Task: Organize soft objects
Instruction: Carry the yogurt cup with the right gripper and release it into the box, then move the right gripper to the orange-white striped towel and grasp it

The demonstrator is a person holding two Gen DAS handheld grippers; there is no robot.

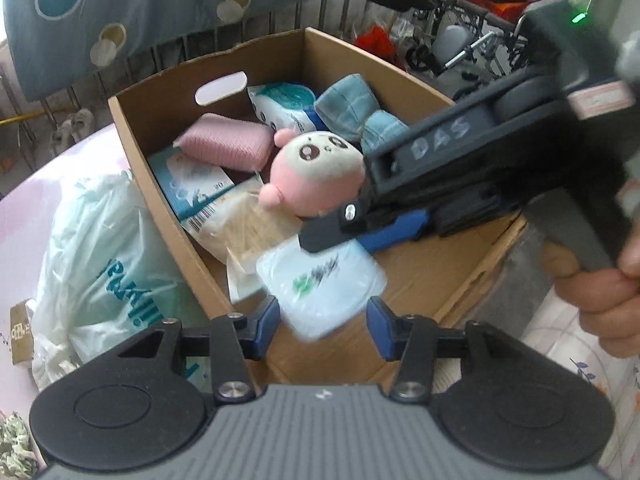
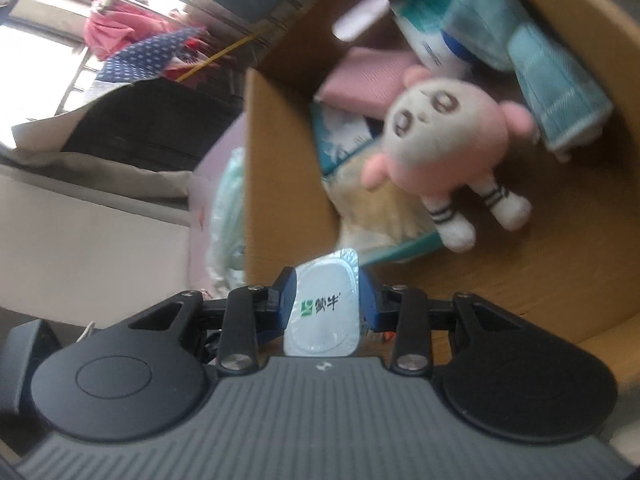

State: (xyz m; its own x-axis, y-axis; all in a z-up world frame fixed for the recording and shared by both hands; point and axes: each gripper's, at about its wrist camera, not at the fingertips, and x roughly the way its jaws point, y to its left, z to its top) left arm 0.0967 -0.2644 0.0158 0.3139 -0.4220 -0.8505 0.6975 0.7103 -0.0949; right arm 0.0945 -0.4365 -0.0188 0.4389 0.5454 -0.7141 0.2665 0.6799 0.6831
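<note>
A cardboard box (image 1: 168, 216) holds a pink plush doll (image 1: 316, 172), a pink sponge (image 1: 228, 146), blue folded towels (image 1: 352, 106), tissue packs (image 1: 280, 104) and a cream cloth (image 1: 240, 228). My right gripper (image 2: 326, 300) is shut on a white sealed yogurt cup (image 2: 322, 308) and holds it over the box's near part; it also shows in the left wrist view (image 1: 352, 232) above the cup (image 1: 320, 292). My left gripper (image 1: 322, 322) is open, its blue fingers (image 1: 266, 326) either side of the cup's near edge. The doll also shows in the right wrist view (image 2: 444, 148).
A white plastic bag (image 1: 104, 272) lies left of the box on a pink sheet (image 1: 48, 208). A small carton (image 1: 20, 332) sits at the far left. Railings, a patterned blanket (image 1: 120, 12) and a wheelchair (image 1: 460, 44) stand behind the box.
</note>
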